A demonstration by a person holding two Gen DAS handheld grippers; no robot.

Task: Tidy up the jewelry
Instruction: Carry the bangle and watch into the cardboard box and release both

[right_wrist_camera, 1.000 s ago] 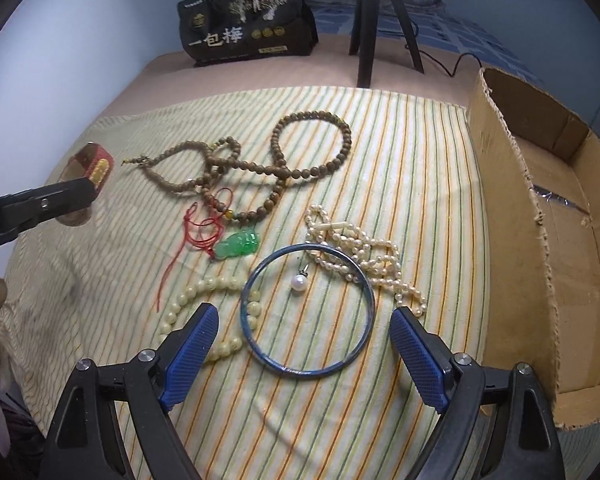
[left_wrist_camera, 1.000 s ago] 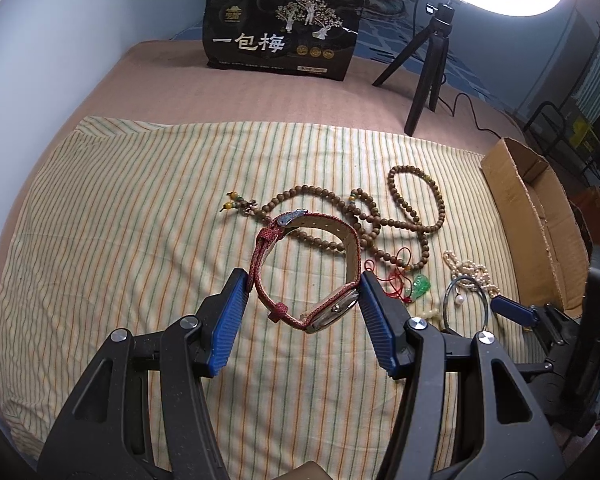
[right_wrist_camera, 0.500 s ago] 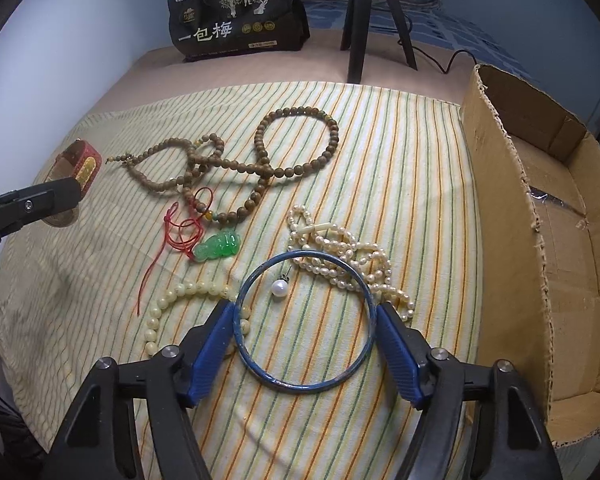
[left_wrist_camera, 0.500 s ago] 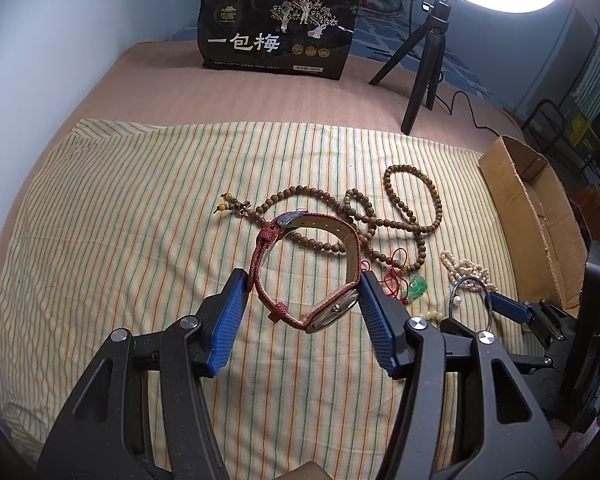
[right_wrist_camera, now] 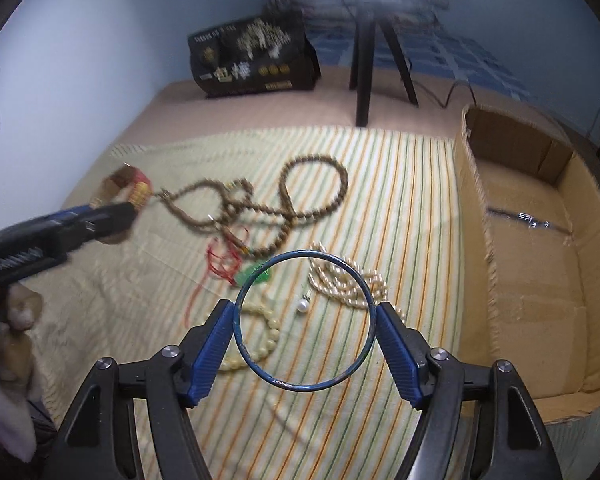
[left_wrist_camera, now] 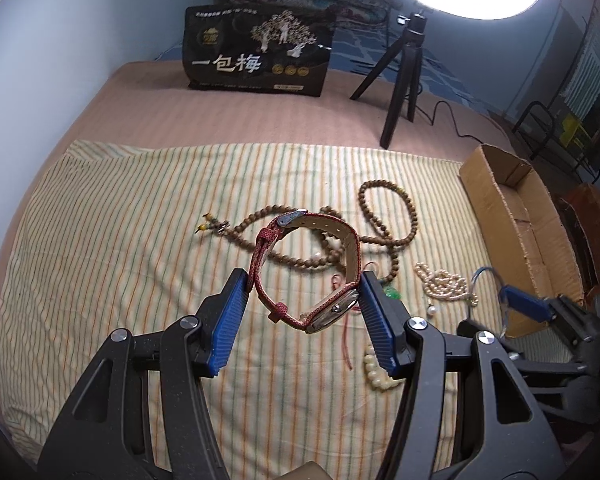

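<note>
My left gripper (left_wrist_camera: pixel 303 280) is shut on a red-strapped watch (left_wrist_camera: pixel 354 248), held above the striped cloth (left_wrist_camera: pixel 100 240). The blue bangle (right_wrist_camera: pixel 300 387) is pinched across its width by my right gripper (right_wrist_camera: pixel 305 312) and hangs clear of the cloth. Beneath it lie a pearl strand (right_wrist_camera: pixel 344 284), a single pearl pendant (right_wrist_camera: pixel 303 306), a cream bead bracelet (right_wrist_camera: pixel 268 332) and a green pendant on red cord (right_wrist_camera: pixel 256 274). Brown wooden bead strings (right_wrist_camera: pixel 300 200) are tangled farther back. The right wrist view shows the left gripper (right_wrist_camera: pixel 100 216) with the watch (right_wrist_camera: pixel 134 188) at the left, blurred.
An open cardboard box (right_wrist_camera: pixel 476 216) stands at the cloth's right edge with a thin metal piece inside. A black snack bag (left_wrist_camera: pixel 260 56) and a tripod (left_wrist_camera: pixel 400 80) under a ring light stand at the back. A person's hand (right_wrist_camera: pixel 16 312) shows at the left.
My right gripper closed on the blue bangle and lifted it off the cloth. The left gripper kept hold of the watch and barely moved.
</note>
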